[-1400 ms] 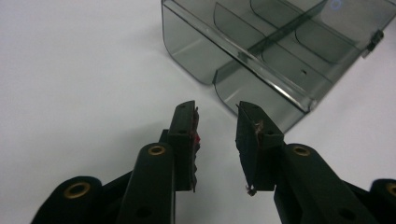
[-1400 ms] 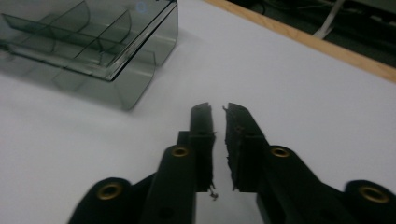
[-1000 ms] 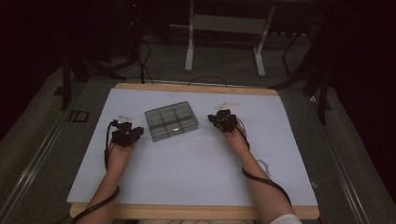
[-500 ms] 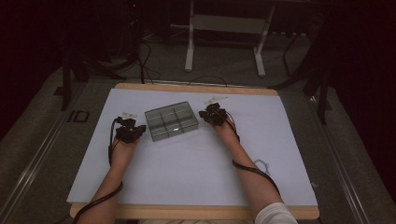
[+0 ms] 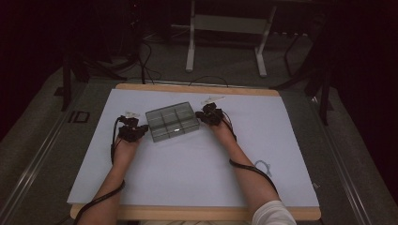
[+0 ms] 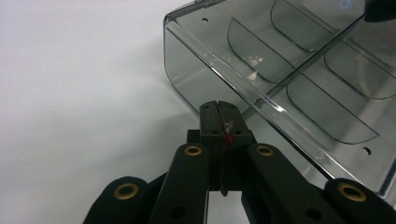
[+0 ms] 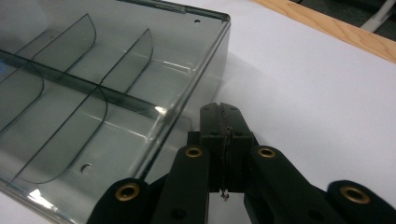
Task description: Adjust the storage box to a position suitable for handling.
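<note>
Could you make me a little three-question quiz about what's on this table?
1. True or false: the clear box has small parts in its compartments.
2. Which gripper is at the box's left end: left gripper or right gripper?
3. How do both grippers' jaws stand?

Key
1. False; the compartments look empty.
2. The left gripper.
3. Shut, with nothing between them, each beside a box wall on the white sheet.

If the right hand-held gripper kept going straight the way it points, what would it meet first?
Most likely the side wall of the clear divided box; the shut right hand-held gripper sits right beside it, though contact is unclear.
</note>
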`<action>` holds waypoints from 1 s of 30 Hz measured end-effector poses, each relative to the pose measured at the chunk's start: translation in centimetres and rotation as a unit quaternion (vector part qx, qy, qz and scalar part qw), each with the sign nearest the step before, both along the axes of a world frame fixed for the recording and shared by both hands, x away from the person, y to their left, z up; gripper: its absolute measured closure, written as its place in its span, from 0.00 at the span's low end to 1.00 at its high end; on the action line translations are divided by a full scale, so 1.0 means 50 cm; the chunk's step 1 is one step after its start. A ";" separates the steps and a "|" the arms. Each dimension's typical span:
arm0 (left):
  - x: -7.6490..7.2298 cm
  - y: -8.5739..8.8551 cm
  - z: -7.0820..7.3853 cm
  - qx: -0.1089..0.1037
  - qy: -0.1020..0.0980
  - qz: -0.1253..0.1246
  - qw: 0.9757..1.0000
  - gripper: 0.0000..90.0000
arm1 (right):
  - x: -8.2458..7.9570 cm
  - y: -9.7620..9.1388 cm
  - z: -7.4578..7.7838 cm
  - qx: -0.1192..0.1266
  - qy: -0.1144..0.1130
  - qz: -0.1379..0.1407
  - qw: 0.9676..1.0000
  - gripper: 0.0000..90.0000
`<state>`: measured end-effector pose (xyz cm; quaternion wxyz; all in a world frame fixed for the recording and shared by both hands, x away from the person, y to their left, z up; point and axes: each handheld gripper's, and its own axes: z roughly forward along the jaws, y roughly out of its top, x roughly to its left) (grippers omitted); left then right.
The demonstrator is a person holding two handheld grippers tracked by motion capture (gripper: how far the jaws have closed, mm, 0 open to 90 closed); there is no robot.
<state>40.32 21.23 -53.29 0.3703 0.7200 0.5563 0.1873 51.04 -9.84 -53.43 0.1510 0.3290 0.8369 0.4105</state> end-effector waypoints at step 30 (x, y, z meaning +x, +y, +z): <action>0.011 -0.050 0.009 0.014 0.013 -0.038 0.999 1.00 | -0.039 -0.050 0.006 -0.001 0.014 -0.029 0.999 1.00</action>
